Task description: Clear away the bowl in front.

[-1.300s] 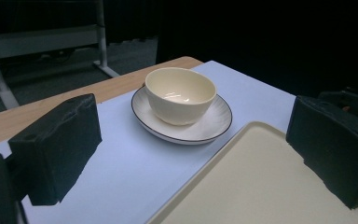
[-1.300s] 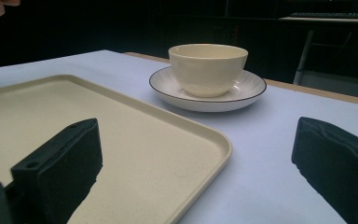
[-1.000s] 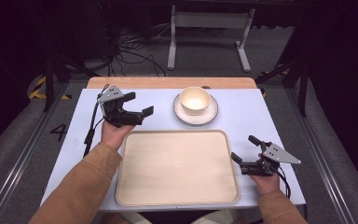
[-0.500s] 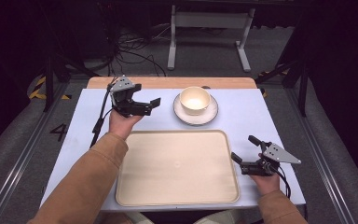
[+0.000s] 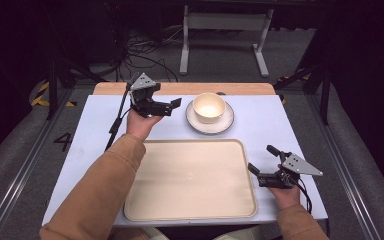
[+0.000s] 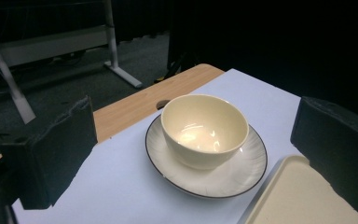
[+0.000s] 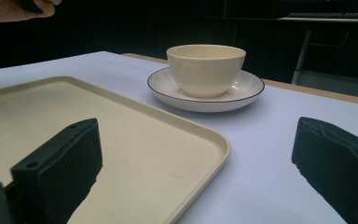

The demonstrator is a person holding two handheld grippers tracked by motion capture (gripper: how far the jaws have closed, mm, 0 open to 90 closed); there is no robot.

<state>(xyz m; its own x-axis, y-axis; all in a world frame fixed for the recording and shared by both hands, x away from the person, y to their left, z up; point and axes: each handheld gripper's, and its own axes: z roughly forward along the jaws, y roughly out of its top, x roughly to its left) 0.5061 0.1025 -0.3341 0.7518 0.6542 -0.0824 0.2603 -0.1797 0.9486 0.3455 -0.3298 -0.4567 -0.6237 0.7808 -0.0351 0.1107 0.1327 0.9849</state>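
A cream bowl (image 5: 209, 107) sits upright on a white saucer (image 5: 224, 122) with a dark rim, at the far middle of the pale blue table (image 5: 270, 115); nothing can be seen in the bowl except a glare on its inside. In front of it lies a large beige tray (image 5: 190, 180), bare. The left gripper (image 5: 172, 106) hangs just left of the bowl, above the table, its jaws spread wide and pointing at the bowl, not touching it. Compared with a second ago it has moved further from the person and toward the bowl. The right gripper (image 5: 261, 160) rests where it was at the tray's right edge, jaws wide apart and holding nothing. In the left gripper view the tray is cut off at the lower right corner, and the saucer's middle is hidden under the bowl.
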